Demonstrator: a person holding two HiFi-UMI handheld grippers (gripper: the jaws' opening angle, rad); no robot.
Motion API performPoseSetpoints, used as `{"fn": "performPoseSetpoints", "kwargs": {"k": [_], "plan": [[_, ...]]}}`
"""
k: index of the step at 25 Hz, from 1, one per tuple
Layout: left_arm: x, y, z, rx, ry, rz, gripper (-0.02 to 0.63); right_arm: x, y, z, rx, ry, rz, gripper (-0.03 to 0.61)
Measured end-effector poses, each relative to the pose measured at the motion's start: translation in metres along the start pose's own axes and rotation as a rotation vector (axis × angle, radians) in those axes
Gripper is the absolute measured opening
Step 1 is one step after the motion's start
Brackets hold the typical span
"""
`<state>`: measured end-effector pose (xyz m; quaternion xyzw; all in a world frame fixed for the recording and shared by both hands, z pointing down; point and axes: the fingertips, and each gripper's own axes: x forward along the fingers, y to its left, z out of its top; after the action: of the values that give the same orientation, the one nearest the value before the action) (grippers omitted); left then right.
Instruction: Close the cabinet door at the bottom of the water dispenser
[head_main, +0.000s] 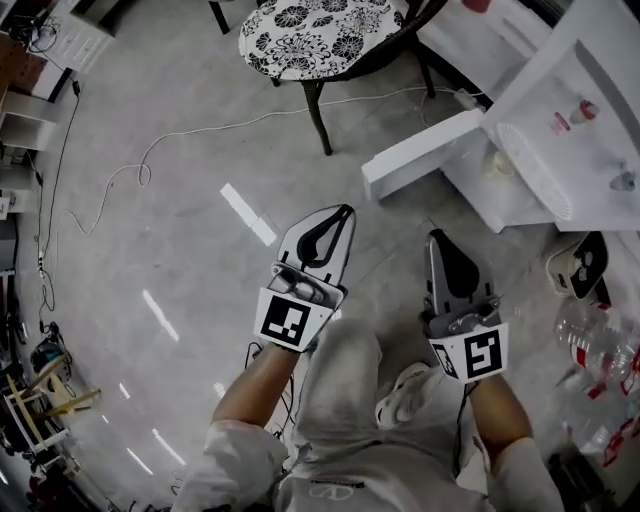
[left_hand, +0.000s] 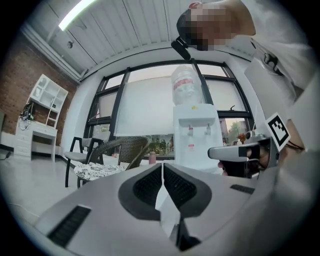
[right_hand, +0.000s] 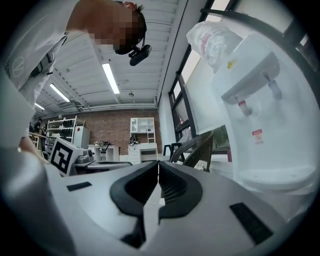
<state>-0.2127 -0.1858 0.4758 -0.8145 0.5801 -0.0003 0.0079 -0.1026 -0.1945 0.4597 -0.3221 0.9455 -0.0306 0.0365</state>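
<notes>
**Cabinet door** (head_main: 420, 155): flat white panel, smooth and square-edged. It stands swung out from the foot of the water dispenser (head_main: 560, 70), at about 1 o'clock from the grippers. Not yet closed and untouched; by my reckoning the whole push remains.

**Water dispenser:** white moulded plastic box with a clear bottle (left_hand: 186, 85) on top, at 2 o'clock.

**Left gripper** (head_main: 343, 212): grey plastic with ribbed black pads, jaws clenched together on nothing.

**Right gripper** (head_main: 436, 238): same make, likewise clenched and empty. It is near the door but apart from it.

**Chair** (head_main: 315, 35): woven frame with a floral cushion, at 12 o'clock.

**Floor** (head_main: 180, 260): polished grey concrete crossed by a thin cable (head_main: 170, 140).
</notes>
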Motion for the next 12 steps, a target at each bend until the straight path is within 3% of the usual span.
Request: {"fn": "performPoseSetpoints", "kwargs": {"k": [5,12], "plan": [[0.014,0.002,-0.064,0.030,-0.012,-0.033,0.009,0.013,-0.008,-0.071,0.001,0.007,0.036,0.017],[0.033,0.012,-0.121,0.022,-0.016,-0.063,0.048,0.037,-0.015,-0.133,0.018,0.006,0.069,0.017]]}}
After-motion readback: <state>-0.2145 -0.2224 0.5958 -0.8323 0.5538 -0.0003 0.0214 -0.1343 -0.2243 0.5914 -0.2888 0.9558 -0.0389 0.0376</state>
